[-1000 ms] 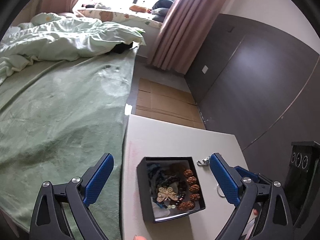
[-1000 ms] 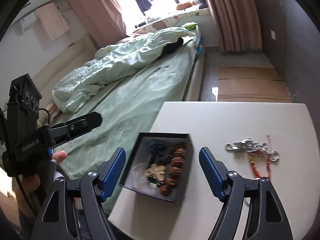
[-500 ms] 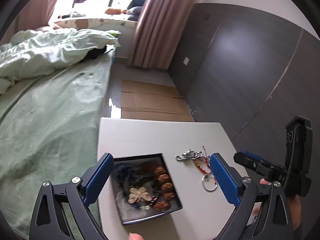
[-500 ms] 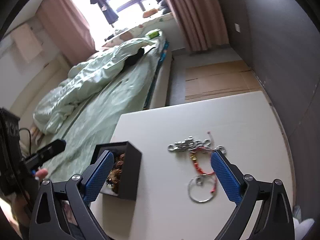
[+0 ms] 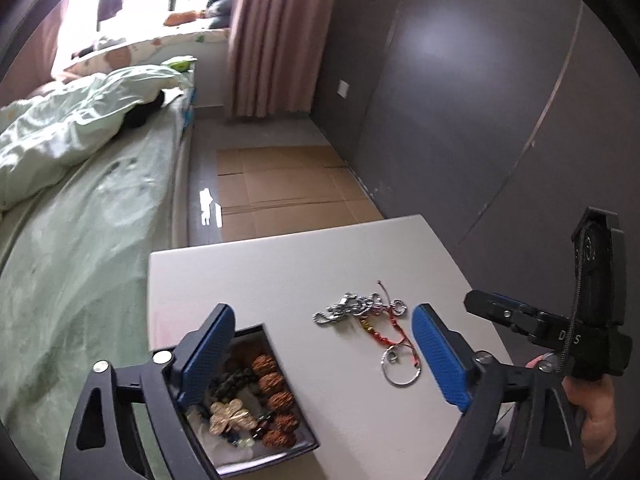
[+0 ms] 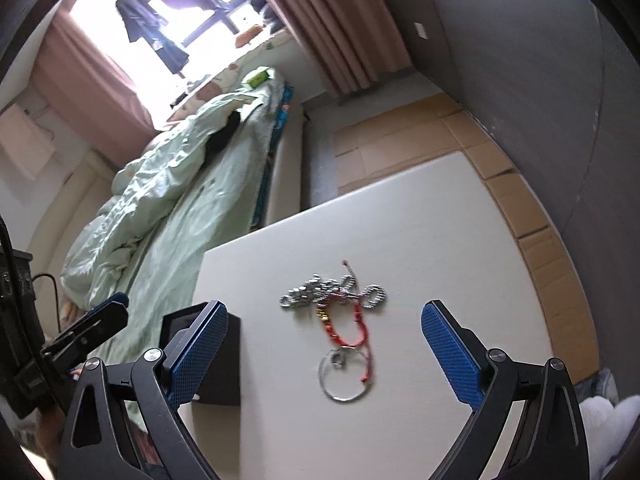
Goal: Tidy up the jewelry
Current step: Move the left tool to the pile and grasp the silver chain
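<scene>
Both my grippers, left [image 5: 320,354] and right [image 6: 324,354], hang spread wide and empty. The loose bracelets [image 6: 340,316] lie mid-table [image 6: 440,248], the box [image 5: 244,400] waiting at its left edge.

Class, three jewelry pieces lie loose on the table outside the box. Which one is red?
The beaded cord bracelet. It alone is red; the chain above it and the plain ring hoop below it are both silver metal.

Your two black plastic left gripper [image 5: 320,364] and right gripper [image 6: 324,350], blue cross-hatched finger pads [image 6: 450,354], silver pivot screws, white lettering, bare-skinned right hand [image 5: 592,412].
</scene>
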